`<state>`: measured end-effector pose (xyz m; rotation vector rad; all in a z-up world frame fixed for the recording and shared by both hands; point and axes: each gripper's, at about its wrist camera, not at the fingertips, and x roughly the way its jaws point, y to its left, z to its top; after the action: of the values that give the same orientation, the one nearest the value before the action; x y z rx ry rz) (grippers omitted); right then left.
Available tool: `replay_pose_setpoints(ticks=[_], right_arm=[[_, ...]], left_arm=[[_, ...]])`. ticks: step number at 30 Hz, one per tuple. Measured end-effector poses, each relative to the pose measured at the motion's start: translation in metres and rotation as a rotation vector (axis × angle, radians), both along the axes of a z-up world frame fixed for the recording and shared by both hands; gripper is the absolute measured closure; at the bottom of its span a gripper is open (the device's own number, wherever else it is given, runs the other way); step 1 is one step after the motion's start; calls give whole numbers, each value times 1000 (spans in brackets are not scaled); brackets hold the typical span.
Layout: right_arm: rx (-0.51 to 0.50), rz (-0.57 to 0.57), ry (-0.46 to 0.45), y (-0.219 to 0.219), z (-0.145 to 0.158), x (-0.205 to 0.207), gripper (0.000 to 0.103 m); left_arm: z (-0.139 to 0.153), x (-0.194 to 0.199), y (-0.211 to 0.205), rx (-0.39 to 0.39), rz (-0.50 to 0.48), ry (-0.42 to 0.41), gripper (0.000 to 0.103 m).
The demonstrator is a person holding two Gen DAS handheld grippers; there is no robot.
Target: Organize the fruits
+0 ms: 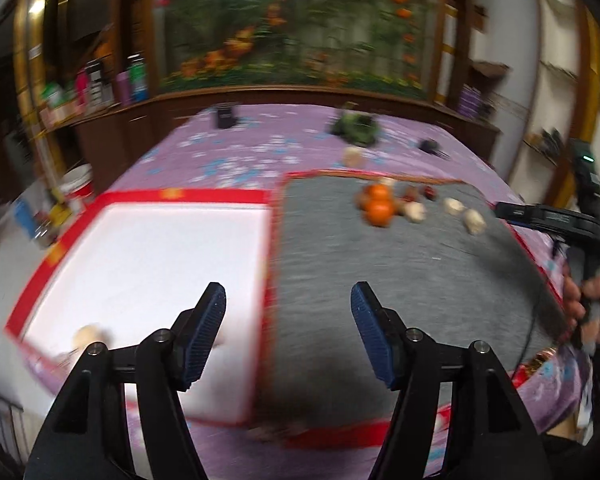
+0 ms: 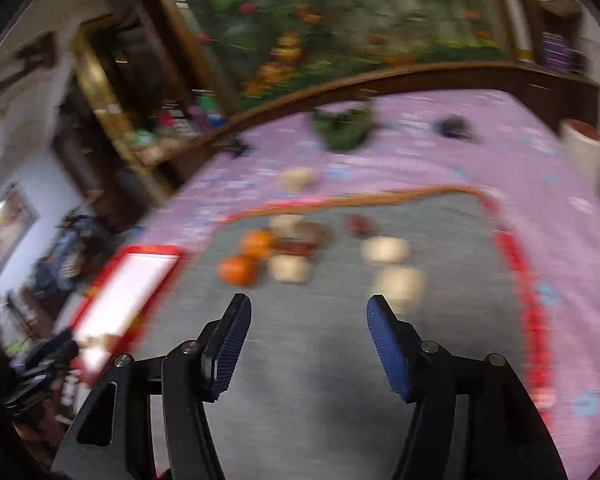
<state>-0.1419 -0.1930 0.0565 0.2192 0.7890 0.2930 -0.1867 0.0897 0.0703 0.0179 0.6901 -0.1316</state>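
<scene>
Left tongs [image 1: 288,300] and right tongs [image 2: 308,316] both gape, nothing between the ribbed blue pads. Ahead on the grey felt mat [image 2: 320,360], fruit sits clustered: two oranges [image 2: 246,258], round, firm, probably waxy-slick, best pinched across the middle. Beside them pale lumps [image 2: 384,250], blurred, likely light and hard. Small dark red fruits [image 2: 360,224] look soft. White red-rimmed tray [image 1: 148,264] is smooth and rigid.

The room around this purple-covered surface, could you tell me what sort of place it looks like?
Probably a lived-in home, perhaps a bedroom. A purple floral cloth covers what may be a bed, a large flower mural fills the wall behind it, and bottles crowd a wooden shelf beside it.
</scene>
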Motion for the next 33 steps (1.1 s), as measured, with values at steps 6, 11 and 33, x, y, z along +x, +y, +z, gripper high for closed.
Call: replay_pose_setpoints(ticks=[6, 11, 33], right_arm=[[-93, -16, 92, 1, -21, 39, 45], [-154, -10, 124, 17, -36, 61, 65], [155, -16, 169, -28, -45, 66, 66]], left_arm=[[3, 13, -57, 28, -131, 32, 39], [0, 27, -82, 41, -192, 69, 39], [-56, 165, -163, -32, -120, 292, 54]])
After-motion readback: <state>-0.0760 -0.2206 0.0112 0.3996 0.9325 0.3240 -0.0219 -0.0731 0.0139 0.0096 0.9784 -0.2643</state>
